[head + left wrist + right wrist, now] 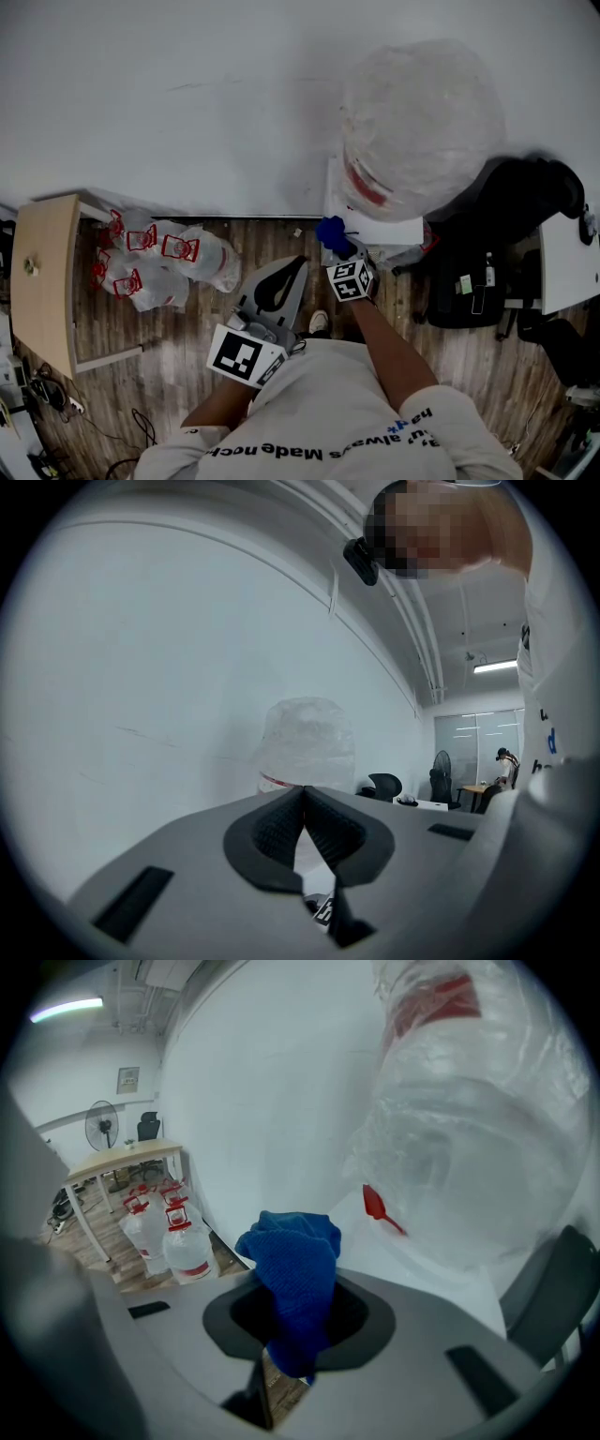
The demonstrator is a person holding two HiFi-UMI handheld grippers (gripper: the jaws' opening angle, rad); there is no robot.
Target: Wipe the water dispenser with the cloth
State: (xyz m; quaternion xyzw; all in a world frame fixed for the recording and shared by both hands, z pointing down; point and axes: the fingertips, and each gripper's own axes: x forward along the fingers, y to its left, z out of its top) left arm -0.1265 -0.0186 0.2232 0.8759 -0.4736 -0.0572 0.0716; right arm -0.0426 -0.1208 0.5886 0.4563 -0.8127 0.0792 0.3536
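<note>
**Holding cloth at dispenser front, wiping not yet evident**

Head view. Shows right gripper (337,246) clenched on blue cloth (329,231), just beside the white front edge of the water dispenser (375,228); contact not determinable. Shows left gripper (297,264) lower, apart from the dispenser, pointed toward it. Lists plastic-wrapped bottle (417,117) seated on top and spare jugs (159,258) on the floor to the left.

Left gripper view. Confirms jaws pressed together at the tips with nothing between; wrapped bottle ahead, well apart.

Right gripper view. Confirms cloth pinched between the jaws, bunched above them, a short tail hanging below. Places red lever (380,1207) and white housing close ahead.

Risks, as judged. Could snag the bunched cloth on the red lever and release water. Could drag the loose plastic wrap. Could lose the cloth from its narrow pinch under hard pressing.
</note>
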